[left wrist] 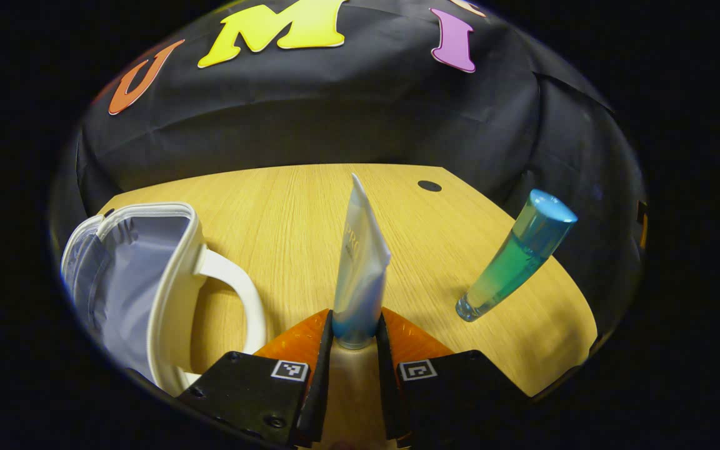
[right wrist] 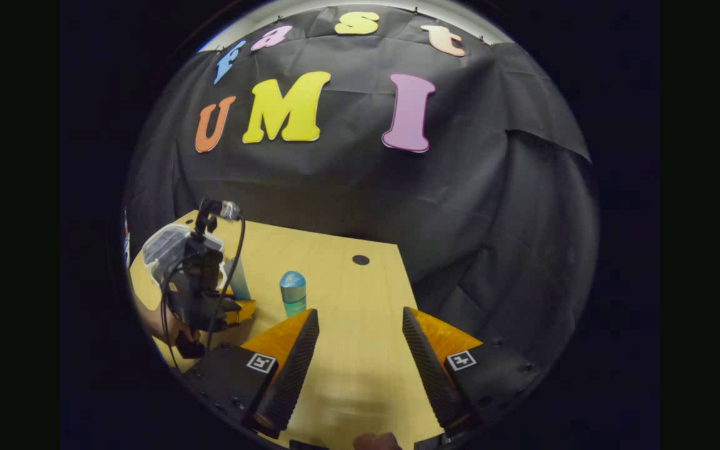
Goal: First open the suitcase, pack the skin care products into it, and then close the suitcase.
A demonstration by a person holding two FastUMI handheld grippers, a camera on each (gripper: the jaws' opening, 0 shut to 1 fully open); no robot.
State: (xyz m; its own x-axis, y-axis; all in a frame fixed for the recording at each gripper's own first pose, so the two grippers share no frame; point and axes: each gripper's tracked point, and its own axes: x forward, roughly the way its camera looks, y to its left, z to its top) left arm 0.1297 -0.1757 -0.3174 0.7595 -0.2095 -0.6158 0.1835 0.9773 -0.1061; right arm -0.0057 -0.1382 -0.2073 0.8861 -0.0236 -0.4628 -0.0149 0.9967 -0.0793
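Observation:
My left gripper (left wrist: pixel 355 325) is shut on the cap end of a white-and-blue squeeze tube (left wrist: pixel 361 262), which stands upright above the wooden table (left wrist: pixel 285 212). An open white suitcase (left wrist: pixel 135 281) with a pale lining and a white handle lies at the left in the left gripper view. A blue-green bottle (left wrist: pixel 516 256) stands on the table to the right of the tube. In the right gripper view, my right gripper (right wrist: pixel 360 350) is open over the table with nothing between its fingers. The bottle (right wrist: pixel 293 292), the suitcase (right wrist: pixel 166 247) and the left gripper (right wrist: pixel 244 309) with its tube show farther off.
A small dark round hole (left wrist: pixel 429 185) sits in the table near its far edge. The black cloth wall rises behind the table. A hand (right wrist: pixel 163 325) holds the left gripper, with a cable hanging from it. The table's right edge (right wrist: pixel 413 294) drops off beside my right gripper.

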